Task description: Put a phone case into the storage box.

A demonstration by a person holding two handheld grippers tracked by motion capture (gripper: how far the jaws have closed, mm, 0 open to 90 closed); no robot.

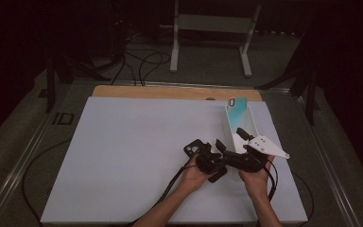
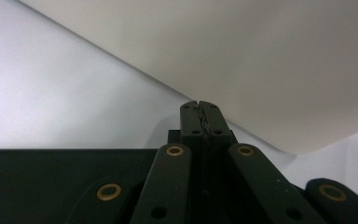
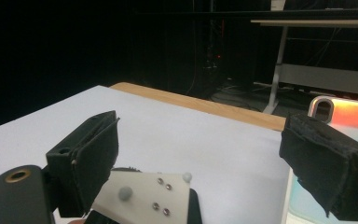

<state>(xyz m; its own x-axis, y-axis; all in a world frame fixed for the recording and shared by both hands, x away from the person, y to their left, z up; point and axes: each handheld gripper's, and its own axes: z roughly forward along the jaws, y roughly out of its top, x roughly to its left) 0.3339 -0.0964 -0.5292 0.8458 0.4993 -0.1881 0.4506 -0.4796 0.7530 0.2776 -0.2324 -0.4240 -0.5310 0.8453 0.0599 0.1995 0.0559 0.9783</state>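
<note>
A long white tray [image 1: 253,124] lies on the right of the white mat [image 1: 132,156], with a teal flat item [image 1: 237,109] in its far end. Both hands meet at the tray's near end. My left gripper [image 1: 220,161] is shut, and in the left gripper view its jaws [image 2: 200,112] meet with nothing visible between them, right in front of the tray's pale wall [image 2: 279,65]. My right gripper [image 1: 231,139] is open. Its pads [image 3: 91,156] stand wide apart, one above the mat, the other above the tray's teal item [image 3: 307,205].
A black phone case [image 1: 193,149] lies on the mat just left of the hands. A pale plate with screws [image 3: 144,196] sits low between the right jaws. A wooden table edge [image 1: 170,92] runs along the back, a white frame [image 1: 212,23] beyond it. Cables trail toward the front.
</note>
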